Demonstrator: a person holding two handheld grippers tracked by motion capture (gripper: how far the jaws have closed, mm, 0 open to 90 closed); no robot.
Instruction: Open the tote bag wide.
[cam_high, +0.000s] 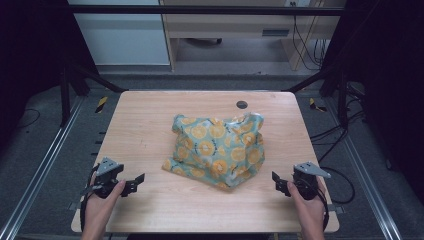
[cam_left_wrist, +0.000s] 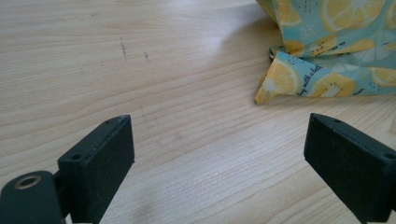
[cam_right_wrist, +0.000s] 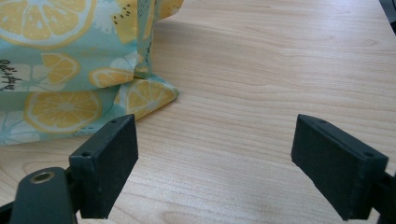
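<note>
A crumpled teal cloth bag printed with orange and lemon slices (cam_high: 220, 148) lies in a heap at the middle of the wooden table (cam_high: 150, 125). My left gripper (cam_high: 136, 182) rests near the front left of the table, jaws open and empty, pointing toward the bag's lower left corner (cam_left_wrist: 285, 81). At the front right my right gripper (cam_high: 278, 182) is also open and empty, a short way from the bag's lower right corner (cam_right_wrist: 144, 95). Neither gripper touches the bag.
A small dark round hole (cam_high: 242, 104) sits in the tabletop behind the bag. Black frame bars (cam_high: 320, 75) and cables (cam_high: 345, 130) flank the table. Bare wood lies between each gripper and the bag.
</note>
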